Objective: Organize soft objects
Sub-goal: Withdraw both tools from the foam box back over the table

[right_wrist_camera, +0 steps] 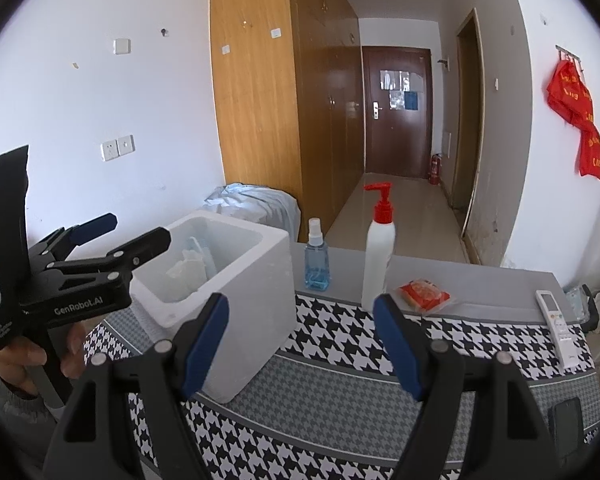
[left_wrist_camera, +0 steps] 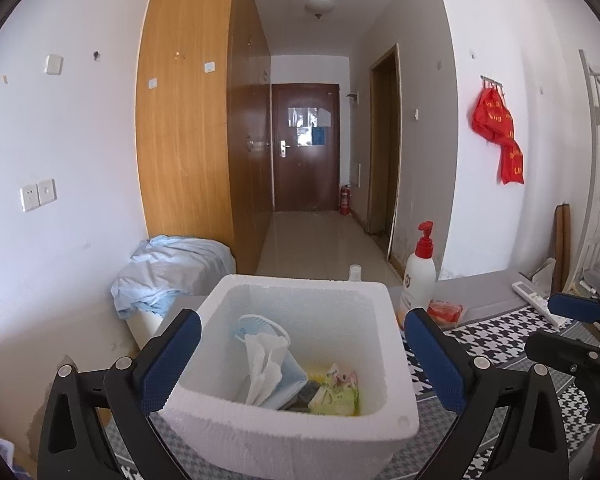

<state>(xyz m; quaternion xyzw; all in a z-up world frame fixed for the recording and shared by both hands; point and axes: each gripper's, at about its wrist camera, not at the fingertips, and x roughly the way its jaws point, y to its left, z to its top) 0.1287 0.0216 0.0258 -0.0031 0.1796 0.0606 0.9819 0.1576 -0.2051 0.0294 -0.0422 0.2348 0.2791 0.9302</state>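
In the left wrist view the left tongs (left_wrist_camera: 302, 364) are standing spread wide and released, their blue pads flanking the white foam box (left_wrist_camera: 384, 412) that is filling the lower middle of the frame; nothing is sitting between the pads but the box's open top. Inside the box, toward its near wall, a white crumpled tissue (left_wrist_camera: 262, 364) is leaning against a pale blue flat piece, and a green-and-pink soft packet (left_wrist_camera: 336, 394) is lying to its right at the bottom. The box is resting on the table (right_wrist_camera: 340, 392), which is wearing a black-and-white houndstooth cloth. In the right wrist view the right tongs (right_wrist_camera: 300, 344) are hanging open and empty over the cloth at lower centre, with the box to their left. Beyond them, a blue spray bottle (right_wrist_camera: 316, 260) and a white pump bottle (right_wrist_camera: 378, 264) are standing upright near the table's far edge, a red packet (right_wrist_camera: 423, 295) is lying just right of the pump bottle, and a white remote (right_wrist_camera: 556, 326) is lying at the right.
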